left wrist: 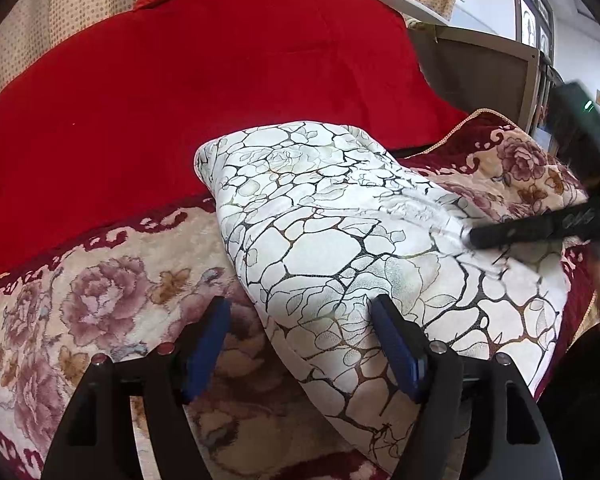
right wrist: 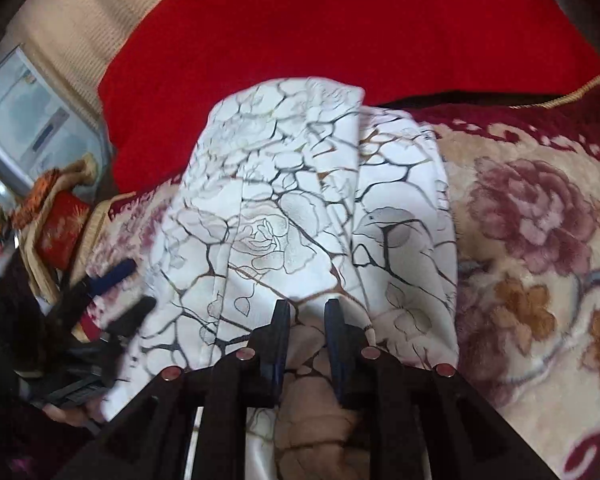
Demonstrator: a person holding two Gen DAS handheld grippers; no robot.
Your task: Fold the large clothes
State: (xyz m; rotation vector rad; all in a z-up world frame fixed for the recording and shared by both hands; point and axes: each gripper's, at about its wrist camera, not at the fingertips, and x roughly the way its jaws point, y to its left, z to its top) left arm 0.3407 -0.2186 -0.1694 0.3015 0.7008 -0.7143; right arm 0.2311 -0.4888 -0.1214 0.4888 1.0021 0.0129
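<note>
A white garment (left wrist: 332,232) with a dark crackle-and-rose print lies folded into a long strip on the floral blanket (left wrist: 100,300). My left gripper (left wrist: 300,320) is open wide over the strip's near left edge, with that edge and bare blanket between its blue pads. In the right wrist view the same garment (right wrist: 284,208) shows several lengthwise folds. My right gripper (right wrist: 308,316) hovers low over its near end, jaws a narrow gap apart, with cloth lying flat below and nothing pinched. It also shows blurred at the right (left wrist: 472,236). The left gripper (right wrist: 140,285) appears at the left edge of the strip.
A red quilt (left wrist: 220,80) covers the bed behind the garment. A wooden bed end (left wrist: 480,68) stands at the right. Beside the bed are a white appliance (right wrist: 24,120) and a red box (right wrist: 60,236). A person's hand (right wrist: 68,412) holds the left gripper.
</note>
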